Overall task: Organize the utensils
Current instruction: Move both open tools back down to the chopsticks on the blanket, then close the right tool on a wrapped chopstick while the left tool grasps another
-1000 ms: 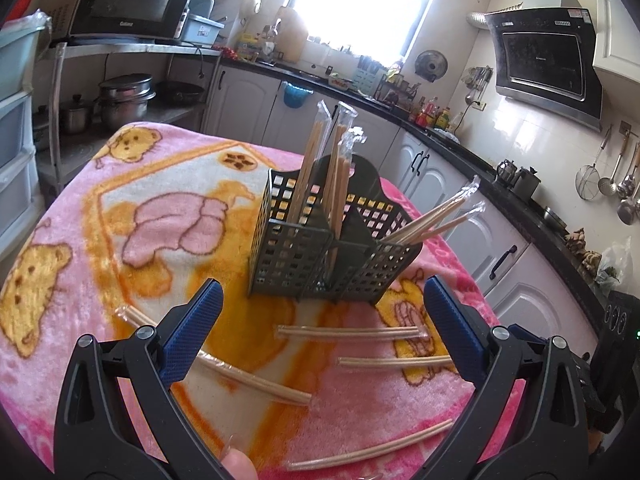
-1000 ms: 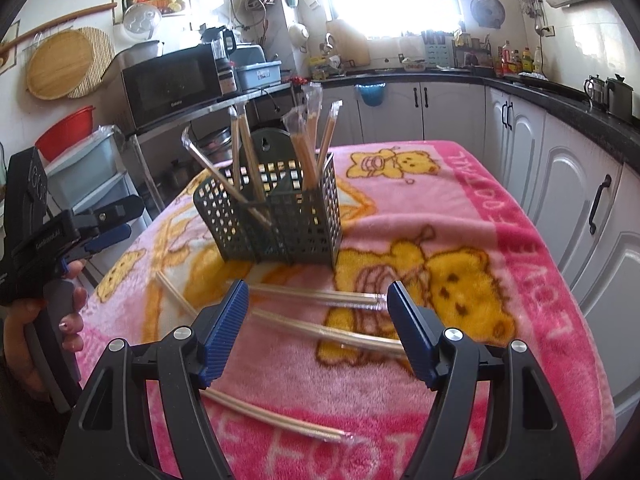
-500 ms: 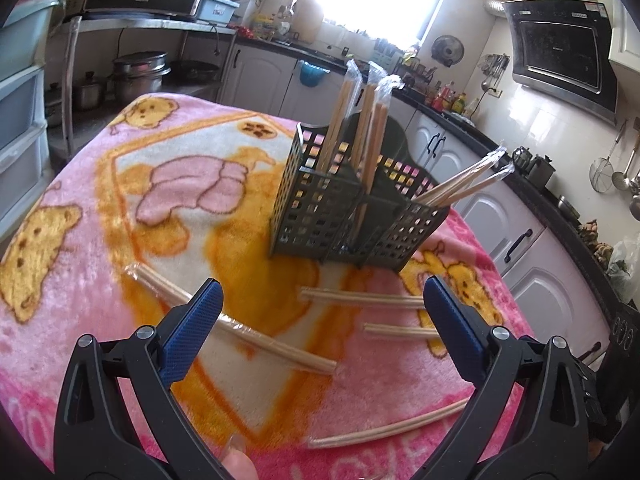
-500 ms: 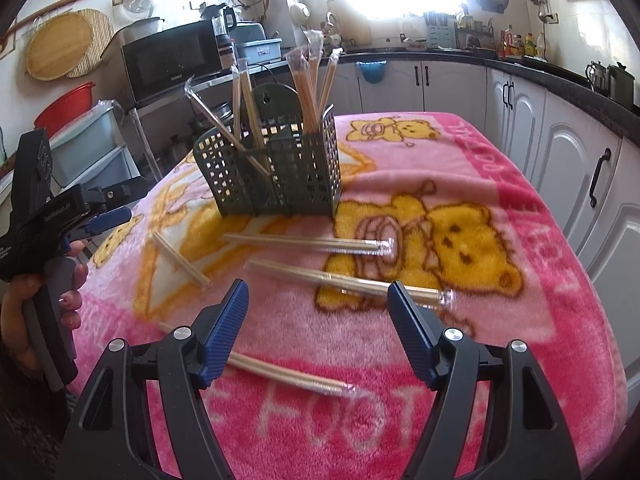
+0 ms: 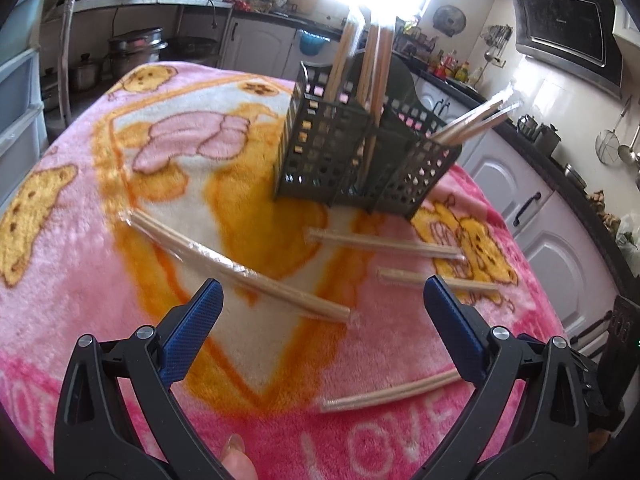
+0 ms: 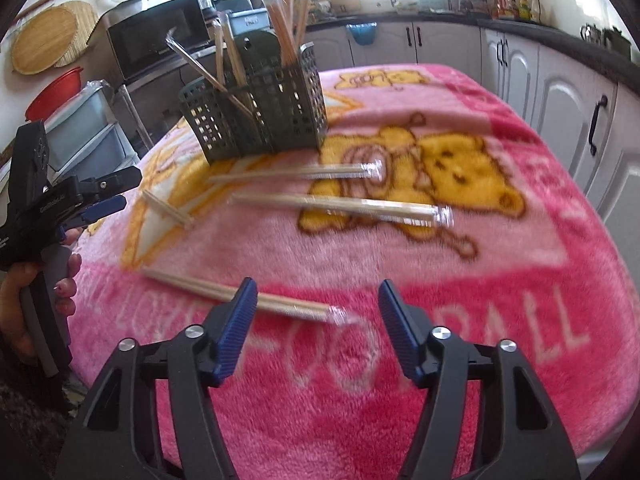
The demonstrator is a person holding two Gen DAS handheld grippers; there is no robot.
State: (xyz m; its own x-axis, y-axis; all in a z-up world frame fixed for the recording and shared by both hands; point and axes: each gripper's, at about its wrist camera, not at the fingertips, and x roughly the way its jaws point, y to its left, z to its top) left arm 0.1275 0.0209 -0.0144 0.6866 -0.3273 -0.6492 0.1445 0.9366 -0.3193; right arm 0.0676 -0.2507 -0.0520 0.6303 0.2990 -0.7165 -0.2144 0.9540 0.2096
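A dark green mesh utensil holder [image 5: 360, 152] [image 6: 260, 112] stands on the pink bear blanket [image 5: 120, 168] [image 6: 480, 264] with several wrapped chopstick pairs upright in it. Several more wrapped pairs lie flat in front of it. My left gripper [image 5: 320, 312] is open, low over the long pair [image 5: 236, 268] on the left side. My right gripper [image 6: 316, 304] hangs over the nearest pair [image 6: 240, 294]; its jaws are closing, the pair's wrapped end lies between them, and the pads do not touch it.
Two further pairs [image 6: 340, 202] [image 6: 296, 172] lie between the nearest pair and the holder. The blanket's edge drops off near white kitchen cabinets [image 6: 560, 92]. A hand [image 6: 40, 276] holds the left gripper at the table's left side. Shelves with a microwave [image 6: 156, 36] stand behind.
Both grippers have dropped toward the blanket and tilted downward. The right gripper's jaws have narrowed. The loose chopstick pairs have not moved.
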